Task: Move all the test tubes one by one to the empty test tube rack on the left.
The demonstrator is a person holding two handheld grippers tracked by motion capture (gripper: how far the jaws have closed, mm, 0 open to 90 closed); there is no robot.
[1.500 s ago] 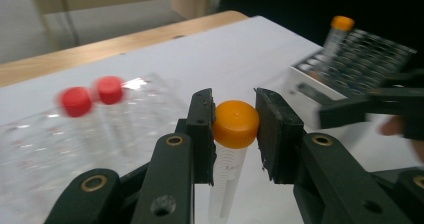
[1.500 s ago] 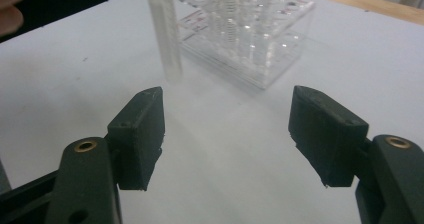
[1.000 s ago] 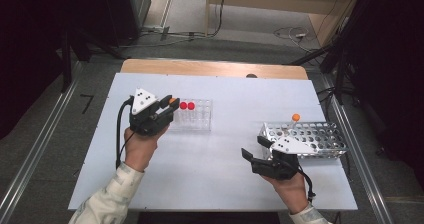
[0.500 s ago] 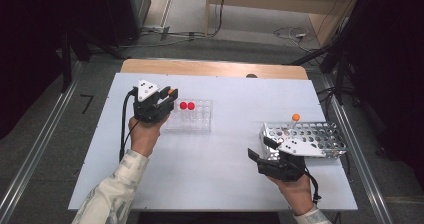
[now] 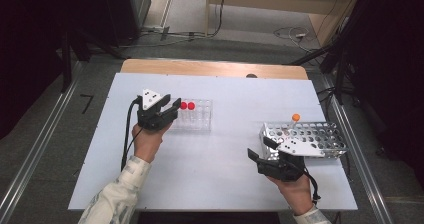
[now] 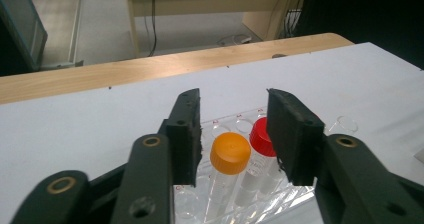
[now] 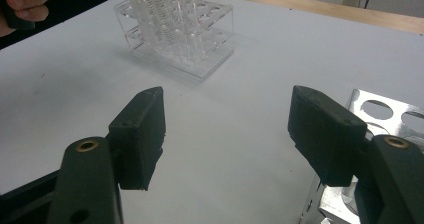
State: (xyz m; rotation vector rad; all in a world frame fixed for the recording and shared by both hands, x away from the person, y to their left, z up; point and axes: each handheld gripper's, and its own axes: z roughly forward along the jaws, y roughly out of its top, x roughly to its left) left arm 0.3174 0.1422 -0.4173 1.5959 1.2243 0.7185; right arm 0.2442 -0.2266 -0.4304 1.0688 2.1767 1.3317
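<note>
Orange-capped tube is seen upright btwn the left gripper jaws, spread wide, not gripped yet; right gripper also wide, empty.

Overhead and jaw-level views, shared clear rack

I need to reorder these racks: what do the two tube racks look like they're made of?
The rack by the left tool looks like clear, glossy acrylic or similar plastic: the table shows through it. The perforated rack by the right tool looks like bright, silvery sheet metal, perhaps aluminium or steel.
</note>
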